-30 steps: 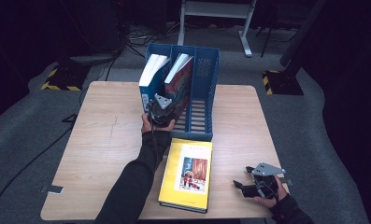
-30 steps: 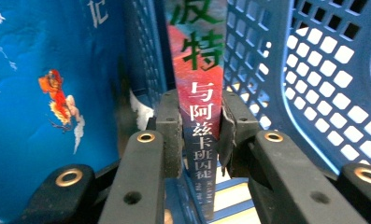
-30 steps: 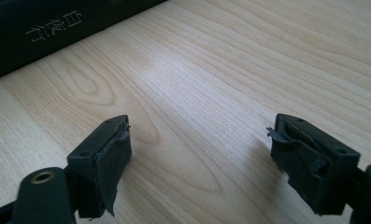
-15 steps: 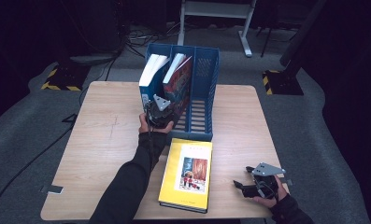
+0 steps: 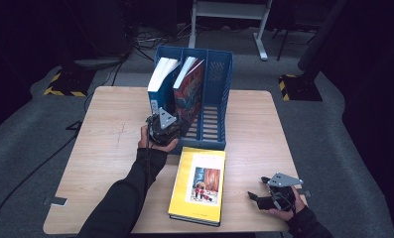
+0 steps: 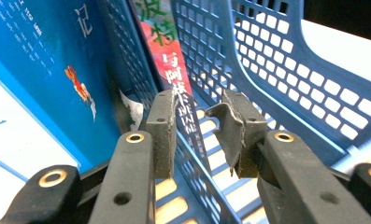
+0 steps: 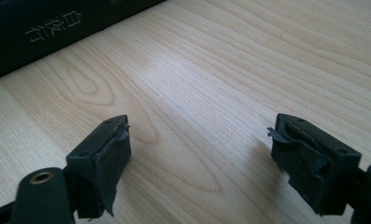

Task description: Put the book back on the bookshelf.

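The left gripper (image 6: 199,128) has drawn back, jaws just opening off the red book (image 5: 188,96) (now filed in the rack (image 5: 215,99)). The right gripper (image 7: 199,161) rests wide open, empty; the yellow book (image 5: 198,184) looks next

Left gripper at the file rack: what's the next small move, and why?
Probably draw the left gripper back from the rack. Its jaws have just been opening and nothing sits between them; the red book stands in its slot, seemingly placed. The yellow book lies flat on the table, likely next.
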The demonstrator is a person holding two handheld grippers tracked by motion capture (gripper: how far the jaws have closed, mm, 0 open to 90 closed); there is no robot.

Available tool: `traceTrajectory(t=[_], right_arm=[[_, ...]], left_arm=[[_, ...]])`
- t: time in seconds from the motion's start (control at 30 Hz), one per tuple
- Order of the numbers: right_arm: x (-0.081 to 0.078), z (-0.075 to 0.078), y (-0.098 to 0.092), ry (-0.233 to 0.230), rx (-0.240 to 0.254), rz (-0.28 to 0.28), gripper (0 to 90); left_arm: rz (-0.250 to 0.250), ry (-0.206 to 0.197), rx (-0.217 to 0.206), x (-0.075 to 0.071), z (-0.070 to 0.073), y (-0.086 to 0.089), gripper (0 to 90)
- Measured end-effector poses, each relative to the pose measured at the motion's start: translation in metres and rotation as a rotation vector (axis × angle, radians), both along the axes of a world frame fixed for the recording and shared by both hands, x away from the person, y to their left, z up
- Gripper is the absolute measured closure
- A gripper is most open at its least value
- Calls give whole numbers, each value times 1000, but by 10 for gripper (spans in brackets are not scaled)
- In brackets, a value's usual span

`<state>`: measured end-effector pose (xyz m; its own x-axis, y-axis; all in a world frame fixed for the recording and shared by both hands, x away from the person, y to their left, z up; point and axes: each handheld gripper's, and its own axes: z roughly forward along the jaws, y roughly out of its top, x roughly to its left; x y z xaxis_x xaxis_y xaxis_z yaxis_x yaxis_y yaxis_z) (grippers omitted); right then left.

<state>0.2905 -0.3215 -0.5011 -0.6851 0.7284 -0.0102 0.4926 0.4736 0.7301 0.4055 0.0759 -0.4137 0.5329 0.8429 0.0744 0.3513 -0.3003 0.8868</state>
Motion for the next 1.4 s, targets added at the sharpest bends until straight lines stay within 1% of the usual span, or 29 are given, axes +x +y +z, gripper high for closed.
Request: traceTrajectory(t=[0.03,0.1,0.13,0.17,0.2,0.27,0.33,0.4,0.43,0.5,0.6,0.73,0.8,0.83,0.87,0.93,0.97,1.07,1.1,1.17,1.27,1.3,1.4], right_arm=[[0,0,0,0,0,0,200],[0,0,0,0,0,0,200],[0,0,0,0,0,0,200],[0,0,0,0,0,0,199],[0,0,0,0,0,0,199],[0,0,0,-1,-1,-1,194],[0,0,0,-3,-4,-5,188],[0,0,0,-3,-4,-6,188],[0,0,0,-3,-4,-6,188],[0,0,0,-1,-4,-7,188],[-1,0,1,-13,-11,-8,188],[-1,0,1,-19,-15,-8,181],[-2,0,2,-21,-17,-9,180],[-2,0,2,-23,-18,-8,180],[-2,0,2,-26,-21,-7,180],[-2,1,2,-27,-23,-7,186],[-2,1,2,-28,-25,-4,190],[-2,2,3,-23,-24,-15,228],[-2,2,3,-23,-24,-15,228],[-2,2,4,-18,-24,-20,237],[-2,4,7,-11,-21,-10,236],[-3,5,8,-12,-19,-3,235],[-4,10,11,-17,-21,9,234]], left_arm=[[-8,-3,11,-3,0,1,659],[-15,-7,15,-5,0,2,651],[-30,-4,15,-9,0,4,651],[-32,-7,20,-11,-1,5,637],[-52,-10,8,-15,-2,7,637],[-63,-16,23,-20,-5,10,633],[-83,-12,30,-25,-8,14,628],[-92,-5,57,-31,-12,17,623],[-101,0,60,-33,-14,19,615],[-106,2,64,-37,-18,24,594],[-117,9,64,-44,-23,31,568],[-150,10,97,-53,-28,40,535],[-174,13,122,-60,-31,45,516],[-174,13,122,-60,-31,45,500],[-191,18,149,-65,-35,49,474],[-213,29,164,-69,-38,53,454],[-226,42,169,-71,-41,55,439],[-262,57,208,-79,-47,60,409],[-262,57,208,-79,-47,60,401],[-290,75,225,-84,-51,63,397],[-317,99,229,-91,-58,68,381],[-323,108,230,-93,-59,69,351],[-338,141,217,-98,-65,74,335]])
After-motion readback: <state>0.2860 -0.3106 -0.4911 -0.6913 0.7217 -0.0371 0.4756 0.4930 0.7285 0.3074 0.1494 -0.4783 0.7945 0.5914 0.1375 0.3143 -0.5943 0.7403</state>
